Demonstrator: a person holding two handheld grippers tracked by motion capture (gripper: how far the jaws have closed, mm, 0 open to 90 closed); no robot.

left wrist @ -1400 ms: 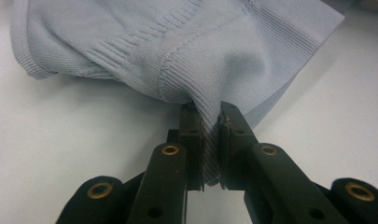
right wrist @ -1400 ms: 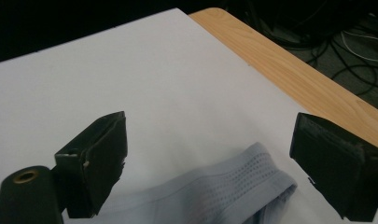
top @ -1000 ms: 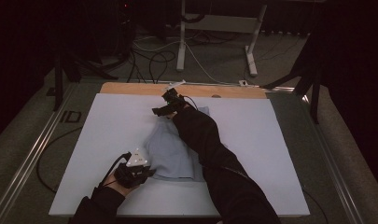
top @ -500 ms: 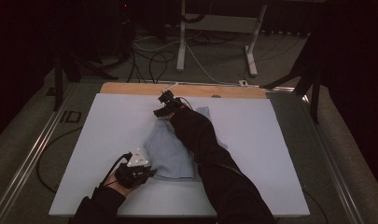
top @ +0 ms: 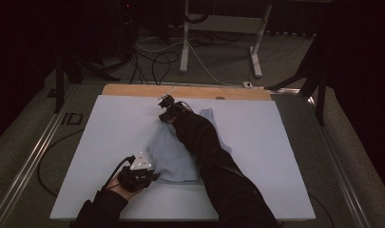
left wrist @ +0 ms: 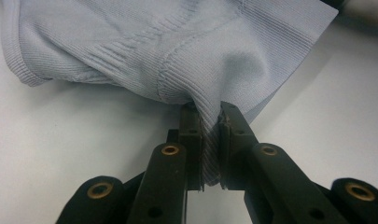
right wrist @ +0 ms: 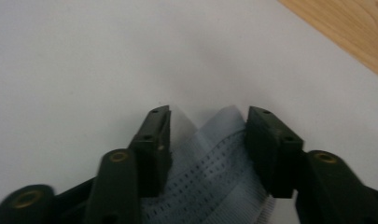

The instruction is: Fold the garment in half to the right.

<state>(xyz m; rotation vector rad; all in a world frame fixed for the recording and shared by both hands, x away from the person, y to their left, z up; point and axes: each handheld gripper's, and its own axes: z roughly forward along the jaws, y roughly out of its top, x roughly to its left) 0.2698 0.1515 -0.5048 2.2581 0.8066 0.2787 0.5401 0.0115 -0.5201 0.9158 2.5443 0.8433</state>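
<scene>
High view: overhead, near side, facing forward and down on the white table (top: pixel 109 142). Gripper views: close above that table, each looking along its own jaws — all three sharing the pale blue cloth (top: pixel 173 159) (left wrist: pixel 177 42) (right wrist: pixel 219 182).

Bare tabletop (top: pixel 109 128) around garment (top: pixel 173 154)

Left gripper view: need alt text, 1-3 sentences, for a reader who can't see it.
The left gripper, its two black jaws shut, pinches a fold of a pale blue ribbed knit garment. The garment spreads across the upper frame over a white table surface, with a stitched seam running down into the pinch.
</scene>
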